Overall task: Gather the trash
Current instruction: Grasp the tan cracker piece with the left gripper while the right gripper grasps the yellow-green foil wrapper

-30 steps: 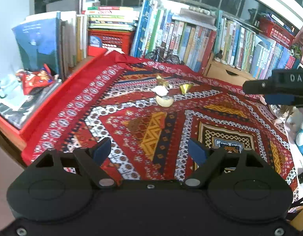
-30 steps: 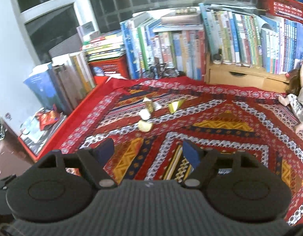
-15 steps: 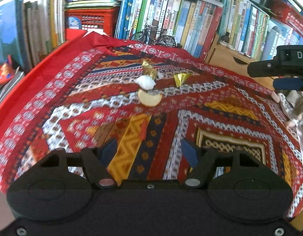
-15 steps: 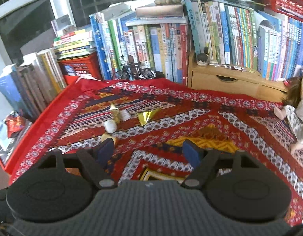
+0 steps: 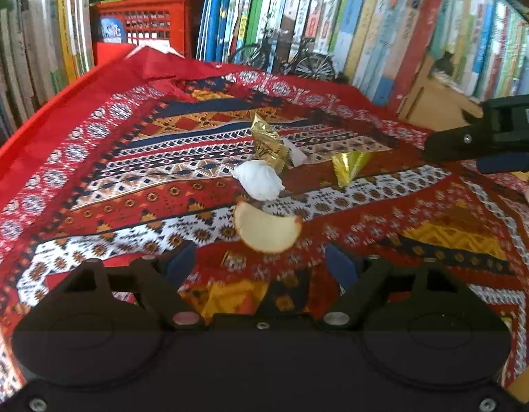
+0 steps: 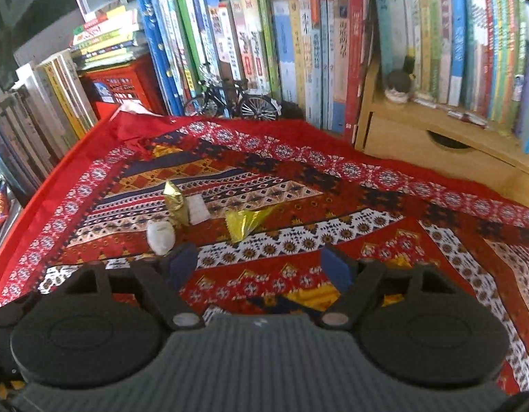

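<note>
Both grippers are spread and hold nothing. The left gripper [image 5: 261, 264], low in the left wrist view, has just been opening its jaws, and no object sits between the blue pads; the right gripper [image 6: 259, 267] stands equally wide, with only patterned cloth showing between its fingers.

The trash lies in a loose cluster on the red patterned cloth [image 5: 93, 178] that covers the counter. In the left wrist view, a pale crescent-shaped scrap [image 5: 266, 231] sits just above the left gripper's fingertips, near the frame's centre. Just above it is a white crumpled wad [image 5: 259, 180], touching or nearly touching a crumpled gold wrapper [image 5: 268, 144], with a small white slip [image 5: 295, 156] tucked against that wrapper's right side. A folded gold foil piece [image 5: 348, 166] lies apart to the right. In the right wrist view that foil [image 6: 245, 221] is in the centre, above the gap between the jaws. Books [image 6: 298, 51], a red crate [image 5: 144, 27] and a model bicycle [image 6: 230, 101] line the back.

The step in hand looks like the approach, nothing collected yet. No bin is visible. Next, the left gripper likely needs to drop onto the crescent scrap, straddle it and close gently; the thin, flat piece may slip or drag the cloth. The right appears lined up for the foil.
</note>
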Motion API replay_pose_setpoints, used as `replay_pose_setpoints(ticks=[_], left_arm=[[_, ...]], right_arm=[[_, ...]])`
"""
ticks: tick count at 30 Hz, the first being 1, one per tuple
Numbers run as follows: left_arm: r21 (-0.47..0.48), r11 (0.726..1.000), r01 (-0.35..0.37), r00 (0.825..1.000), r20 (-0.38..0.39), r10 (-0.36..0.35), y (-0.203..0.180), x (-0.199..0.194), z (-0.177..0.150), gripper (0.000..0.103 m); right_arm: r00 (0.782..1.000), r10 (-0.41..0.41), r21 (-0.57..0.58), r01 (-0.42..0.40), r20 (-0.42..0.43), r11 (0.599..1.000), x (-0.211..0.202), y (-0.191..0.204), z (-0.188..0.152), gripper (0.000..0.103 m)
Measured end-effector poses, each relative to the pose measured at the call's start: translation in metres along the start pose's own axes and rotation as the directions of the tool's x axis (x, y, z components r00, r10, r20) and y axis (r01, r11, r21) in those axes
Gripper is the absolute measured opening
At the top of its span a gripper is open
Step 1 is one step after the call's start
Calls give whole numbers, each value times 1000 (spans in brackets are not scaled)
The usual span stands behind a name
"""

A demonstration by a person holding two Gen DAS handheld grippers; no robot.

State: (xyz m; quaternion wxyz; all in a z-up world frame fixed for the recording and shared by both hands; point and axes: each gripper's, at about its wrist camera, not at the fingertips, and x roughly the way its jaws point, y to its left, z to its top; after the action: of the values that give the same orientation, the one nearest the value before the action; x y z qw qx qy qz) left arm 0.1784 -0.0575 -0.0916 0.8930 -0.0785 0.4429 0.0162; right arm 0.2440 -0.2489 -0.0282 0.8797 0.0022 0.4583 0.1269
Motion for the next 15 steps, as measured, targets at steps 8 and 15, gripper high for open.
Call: replay_pose_setpoints(ticks=[8,15], left_arm=[[13,1000,14,999,-37,-14,-8,47,13,76],[-15,1000,27,1000,-1,-27,-4,36,19,32]], right_arm=[[997,34,4,-34,-69,999,50,-11,11,88],[992,71,-9,-73,-108,997,90,-4,22,89]])
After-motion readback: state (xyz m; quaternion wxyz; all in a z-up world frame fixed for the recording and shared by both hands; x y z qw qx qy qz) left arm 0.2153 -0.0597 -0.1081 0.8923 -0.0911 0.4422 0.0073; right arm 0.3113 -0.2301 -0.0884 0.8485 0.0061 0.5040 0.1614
